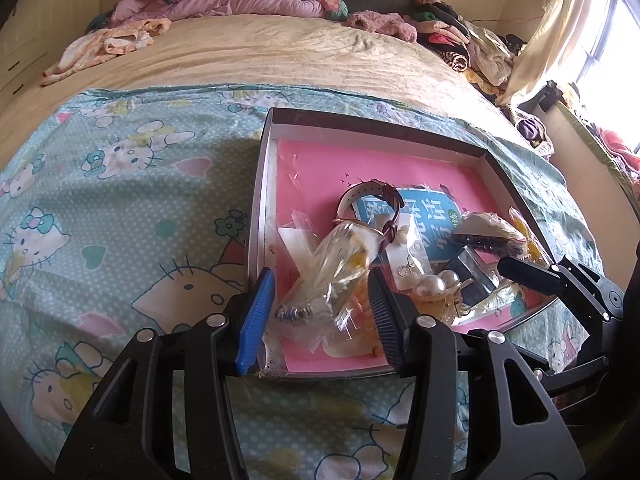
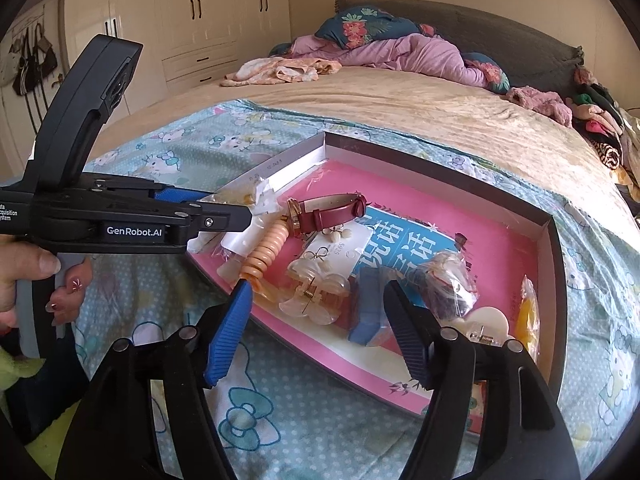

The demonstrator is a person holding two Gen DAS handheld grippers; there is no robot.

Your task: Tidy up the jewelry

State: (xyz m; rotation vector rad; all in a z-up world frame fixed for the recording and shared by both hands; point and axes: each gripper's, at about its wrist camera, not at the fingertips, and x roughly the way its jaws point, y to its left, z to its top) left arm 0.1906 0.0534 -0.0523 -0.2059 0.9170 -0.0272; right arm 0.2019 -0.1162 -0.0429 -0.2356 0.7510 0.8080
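Left gripper (image 1: 320,320) is sitting at the near edge of the box (image 1: 400,136), jaws spread wide, nothing pinched. A clear plastic packet (image 1: 320,280) is lying between the fingers but I can't tell whether either pad is touching it.

Right gripper (image 2: 320,324) is also gaping open, empty, hovering over the near box wall with a clear hair claw clip (image 2: 316,292) just ahead of it.

Risks, as I'm reading it:
- Packets are slick and crinkly; closing on one could be grabbing the neighbour too, or squirting it out.
- Items are overlapping in a heap, so lifting one is likely dragging others.
- Both grippers are working the same end of the box; the left one is crossing the right view, so a collision is plausible.
- Box is resting on soft bedding (image 1: 120,200), so pressing down may be tipping it.

Jewelry is all inside the box, on a pink liner: coiled peach hair tie (image 2: 268,256), pearl piece (image 1: 430,286), earring card (image 2: 340,240), a blue block (image 2: 368,308), more bagged bits on the right side. Further in, a red-strap watch (image 2: 328,212) is lying on its side. Nothing sorted yet; far half of the box is mostly bare liner.

Beyond: bed (image 1: 280,52) with piled clothes.
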